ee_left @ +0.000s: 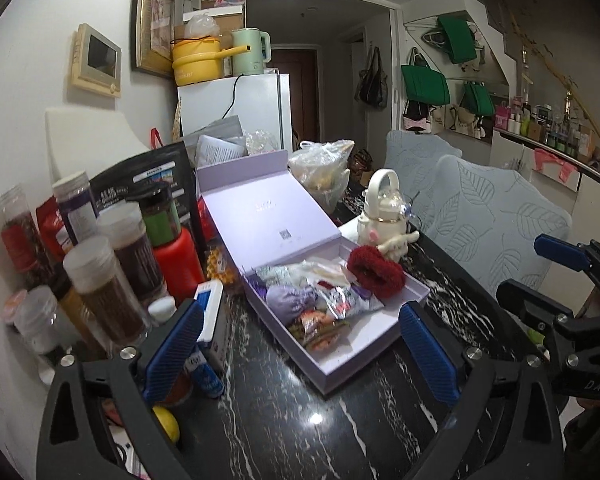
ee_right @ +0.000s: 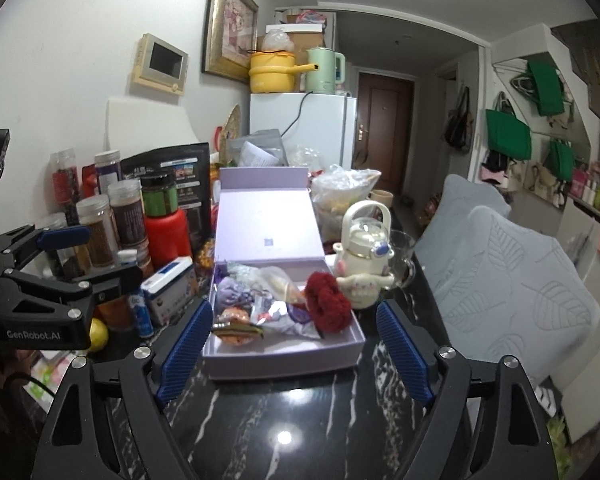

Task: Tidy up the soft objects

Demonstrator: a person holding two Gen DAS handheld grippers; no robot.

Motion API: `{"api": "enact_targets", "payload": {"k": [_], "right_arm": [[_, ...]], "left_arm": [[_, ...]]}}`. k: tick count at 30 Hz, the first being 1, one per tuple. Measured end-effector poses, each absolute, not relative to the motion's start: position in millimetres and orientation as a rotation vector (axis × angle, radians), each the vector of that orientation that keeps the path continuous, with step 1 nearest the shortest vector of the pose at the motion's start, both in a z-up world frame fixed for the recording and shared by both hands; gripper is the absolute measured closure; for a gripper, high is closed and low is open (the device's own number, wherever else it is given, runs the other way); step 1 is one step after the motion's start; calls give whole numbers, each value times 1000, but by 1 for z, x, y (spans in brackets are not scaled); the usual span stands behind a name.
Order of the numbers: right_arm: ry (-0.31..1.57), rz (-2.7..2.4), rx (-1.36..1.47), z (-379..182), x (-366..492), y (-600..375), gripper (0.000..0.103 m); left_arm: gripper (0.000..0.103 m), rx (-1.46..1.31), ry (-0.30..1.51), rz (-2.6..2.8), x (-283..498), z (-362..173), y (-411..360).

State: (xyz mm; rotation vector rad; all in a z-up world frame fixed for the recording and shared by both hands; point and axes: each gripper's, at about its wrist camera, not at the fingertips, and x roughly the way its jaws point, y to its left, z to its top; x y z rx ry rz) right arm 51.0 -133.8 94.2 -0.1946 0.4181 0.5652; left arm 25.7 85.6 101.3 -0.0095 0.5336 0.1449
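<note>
An open lavender box (ee_left: 332, 364) (ee_right: 284, 356) sits on the black marble table (ee_left: 300, 432) (ee_right: 300, 420), its lid leaning back. Inside lie a red fuzzy scrunchie (ee_left: 376, 272) (ee_right: 328, 300), a purple pouch (ee_left: 290, 300) (ee_right: 230, 292), foil snack packets (ee_left: 348, 300) (ee_right: 276, 312) and a small burger-like soft toy (ee_right: 236, 328). My left gripper (ee_left: 300, 344) is open and empty in front of the box. My right gripper (ee_right: 296, 344) is open and empty, its fingers either side of the box's near end. Each gripper shows in the other's view (ee_left: 540, 276) (ee_right: 88, 252).
Spice jars (ee_left: 112, 280) (ee_right: 100, 232), a red bottle (ee_left: 178, 260) and small cartons (ee_right: 168, 288) crowd the table's left. A white plush-covered bottle (ee_left: 384, 216) (ee_right: 364, 264) and a plastic bag (ee_left: 324, 168) stand behind the box. Grey cushioned chairs (ee_left: 492, 216) (ee_right: 508, 272) are at right.
</note>
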Motion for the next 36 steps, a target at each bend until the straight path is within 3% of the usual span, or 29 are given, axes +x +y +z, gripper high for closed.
{"api": "enact_targets", "payload": {"k": [36], "right_arm": [[578,539,-158,5,37,-143,18]], "left_arm": [[3,-126,638,141,-2,8,83]]}}
